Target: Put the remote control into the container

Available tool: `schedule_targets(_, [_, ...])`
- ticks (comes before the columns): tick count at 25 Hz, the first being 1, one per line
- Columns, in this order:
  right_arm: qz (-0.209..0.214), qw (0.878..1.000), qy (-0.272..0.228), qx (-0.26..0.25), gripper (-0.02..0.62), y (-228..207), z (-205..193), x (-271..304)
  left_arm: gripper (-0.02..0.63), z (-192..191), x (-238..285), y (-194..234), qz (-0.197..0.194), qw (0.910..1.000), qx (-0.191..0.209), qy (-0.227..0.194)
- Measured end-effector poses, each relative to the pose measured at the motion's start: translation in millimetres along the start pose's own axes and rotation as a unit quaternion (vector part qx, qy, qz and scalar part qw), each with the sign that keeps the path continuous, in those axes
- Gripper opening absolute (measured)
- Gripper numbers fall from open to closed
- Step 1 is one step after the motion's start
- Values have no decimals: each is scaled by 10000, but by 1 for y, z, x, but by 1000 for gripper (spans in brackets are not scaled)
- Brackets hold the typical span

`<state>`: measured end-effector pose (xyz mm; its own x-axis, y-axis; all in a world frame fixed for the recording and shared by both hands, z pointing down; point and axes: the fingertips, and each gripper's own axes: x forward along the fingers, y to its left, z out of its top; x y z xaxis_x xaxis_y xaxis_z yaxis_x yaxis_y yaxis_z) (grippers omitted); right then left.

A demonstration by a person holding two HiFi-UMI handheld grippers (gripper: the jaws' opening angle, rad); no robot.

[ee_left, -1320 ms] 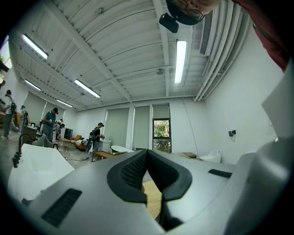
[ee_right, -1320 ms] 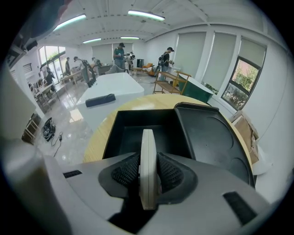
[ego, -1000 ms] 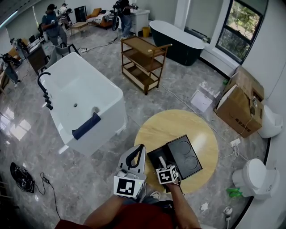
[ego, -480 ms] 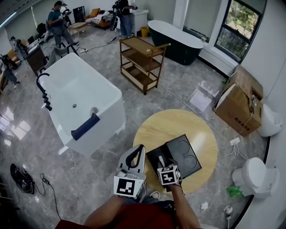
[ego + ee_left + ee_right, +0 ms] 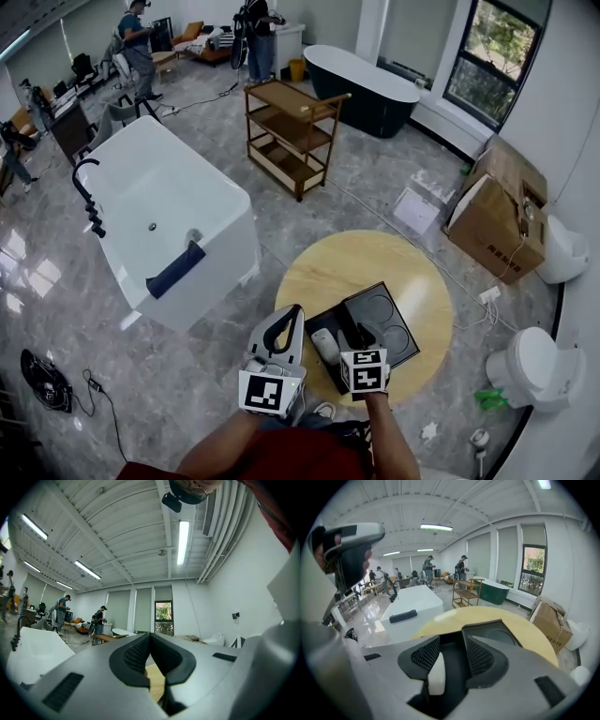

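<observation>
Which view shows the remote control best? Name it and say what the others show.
The head view: the white remote control is seen from above, lying in the black container. The right gripper view shows only part of it, low between that gripper's open jaws. The left gripper view shows none of it.

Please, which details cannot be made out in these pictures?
- Remote control buttons: too small in head view; in right gripper view the right gripper, whose jaws have just been opening, covers its lower end.
- Container, near edge: head view, behind that gripper's marker cube.
- Table: left gripper view, nearly all behind the left gripper.
</observation>
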<state>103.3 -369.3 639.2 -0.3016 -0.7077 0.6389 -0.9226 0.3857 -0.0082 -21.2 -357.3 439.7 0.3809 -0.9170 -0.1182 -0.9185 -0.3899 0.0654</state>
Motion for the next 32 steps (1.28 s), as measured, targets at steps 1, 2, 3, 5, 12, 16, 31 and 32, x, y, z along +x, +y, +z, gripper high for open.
schedule_targets(1, [-20, 9998, -185, 19, 173, -1, 12, -8, 15, 1, 0, -1, -5, 10000, -1, -9])
schedule_targets(2, [-39, 9992, -390, 34, 173, -2, 25, -17, 15, 2, 0, -1, -7, 10000, -3, -14])
schedule_targets(3, [-59, 9981, -612, 45, 173, -3, 38, -26, 15, 2, -1, -2, -7, 10000, -6, -15])
schedule_targets(5, [-102, 9940, -1089, 53, 173, -3, 64, -47, 15, 3, 0, -2, -7, 10000, -13, -13])
schedule_targets(12, [-201, 9634, -2671, -81, 173, 6, 141, -124, 15, -3, -4, -2, -51, 9994, 186, 291])
schedule_targets(16, [-542, 9310, -3585, -433, 173, 10, 167, -165, 15, 7, -3, -3, -44, 9998, 123, 125])
schedule_targets(31, [-612, 9221, -3799, -407, 51, 12, 169, -179, 15, 12, 0, -10, -109, 9999, 124, 37])
schedule_targets(32, [-628, 9221, -3796, -410, 37, 11, 169, -179, 15, 12, 0, -10, -117, 9998, 149, 71])
